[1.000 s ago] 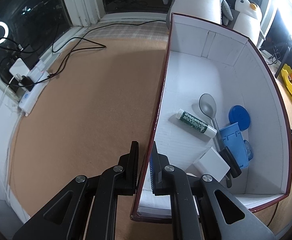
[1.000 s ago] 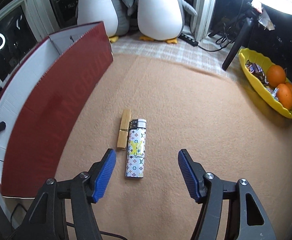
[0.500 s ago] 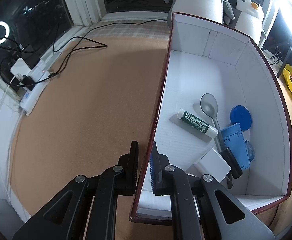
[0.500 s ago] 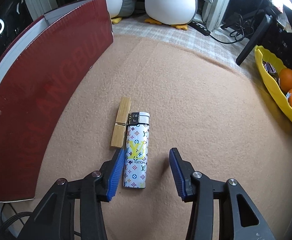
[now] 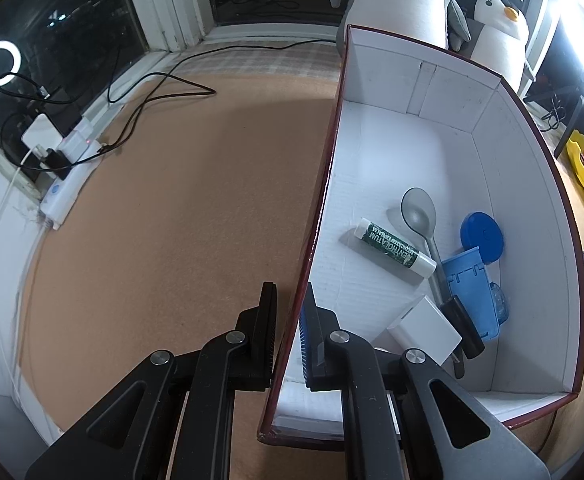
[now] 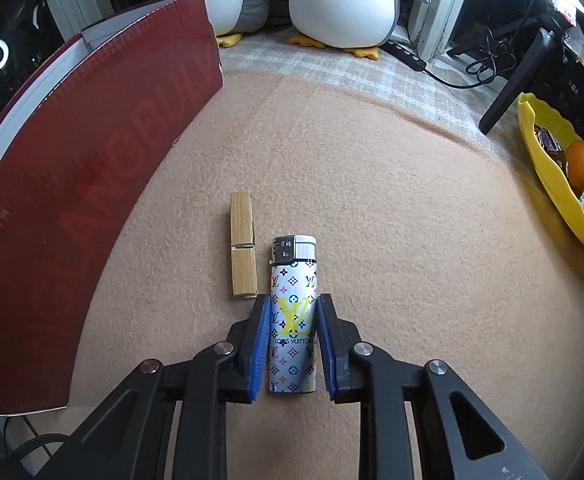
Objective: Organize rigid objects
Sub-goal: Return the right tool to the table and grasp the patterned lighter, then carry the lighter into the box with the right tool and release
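My right gripper [image 6: 292, 308] points down over a white lighter [image 6: 293, 280] with a coloured monogram print, lying on the tan felt. Its jaws are closing, and the blue pads [image 6: 262, 336] touch both long sides of the lighter. A wooden clothespin [image 6: 242, 246] lies just left of the lighter. My left gripper [image 5: 290, 292] is shut on the left wall of the dark red box [image 5: 323, 184] with a white inside. In the box lie a grey spoon [image 5: 419, 210], a green lip-balm tube [image 5: 393, 248], a blue lid [image 5: 482, 236], a blue plastic piece [image 5: 469, 284] and a small white block [image 5: 423, 330].
The box's red outer wall [image 6: 72, 200] stands left of the lighter. A yellow dish [image 6: 547, 176] with oranges sits at the right edge. Two plush penguins [image 6: 339, 0] stand at the back. A power strip [image 5: 68, 168] and black cables [image 5: 152, 84] lie far left.
The right gripper sank toward the lighter and its jaws narrowed from wide apart to touching the lighter's sides. The left gripper and the box stayed put.
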`<state>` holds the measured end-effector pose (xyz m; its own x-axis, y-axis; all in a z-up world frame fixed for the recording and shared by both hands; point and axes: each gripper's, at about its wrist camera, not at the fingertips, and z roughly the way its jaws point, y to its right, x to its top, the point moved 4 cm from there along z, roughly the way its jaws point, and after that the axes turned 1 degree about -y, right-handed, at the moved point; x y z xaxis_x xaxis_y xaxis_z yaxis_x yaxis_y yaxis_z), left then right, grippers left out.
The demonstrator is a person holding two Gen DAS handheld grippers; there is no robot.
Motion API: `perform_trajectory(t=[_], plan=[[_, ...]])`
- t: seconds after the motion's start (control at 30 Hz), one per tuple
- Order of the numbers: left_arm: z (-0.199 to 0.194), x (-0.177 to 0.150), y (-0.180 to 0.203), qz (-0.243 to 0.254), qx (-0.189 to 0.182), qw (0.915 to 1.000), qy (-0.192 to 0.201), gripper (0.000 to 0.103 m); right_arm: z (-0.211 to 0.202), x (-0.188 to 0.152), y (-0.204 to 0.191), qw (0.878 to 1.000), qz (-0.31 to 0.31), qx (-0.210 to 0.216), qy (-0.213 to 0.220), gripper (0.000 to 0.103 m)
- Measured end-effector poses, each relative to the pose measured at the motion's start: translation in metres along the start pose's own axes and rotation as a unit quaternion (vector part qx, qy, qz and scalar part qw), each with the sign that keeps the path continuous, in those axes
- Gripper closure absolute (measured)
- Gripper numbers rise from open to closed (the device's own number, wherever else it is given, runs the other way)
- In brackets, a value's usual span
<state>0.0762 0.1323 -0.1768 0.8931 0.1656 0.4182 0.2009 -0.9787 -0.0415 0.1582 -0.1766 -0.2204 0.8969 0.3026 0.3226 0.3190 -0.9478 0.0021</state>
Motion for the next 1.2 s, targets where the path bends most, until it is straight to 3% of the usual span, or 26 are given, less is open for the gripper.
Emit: perform_trajectory(t=[0.23,0.47,0.8,1.2], plan=[[0.0,0.0,0.0,-0.001,-0.001,1.0,0.0,0.094,-0.009,-0.004,0.008,1.0,0.02,-0.006,0.006,0.082],[0.001,0.0,0.001,0.001,-0.002,1.0,0.001,0.094,-0.048,-0.008,0.003,0.999,0.019,-0.026,0.041,0.082],[0.001,0.0,0.002,-0.001,-0.004,1.0,0.002,0.094,-0.105,0.001,-0.034,0.995,-0.01,-0.012,0.1,0.082],[0.001,-0.001,0.002,-0.004,-0.01,0.9999,0.005,0.094,-0.138,0.011,-0.079,0.99,-0.049,0.018,0.134,0.082]])
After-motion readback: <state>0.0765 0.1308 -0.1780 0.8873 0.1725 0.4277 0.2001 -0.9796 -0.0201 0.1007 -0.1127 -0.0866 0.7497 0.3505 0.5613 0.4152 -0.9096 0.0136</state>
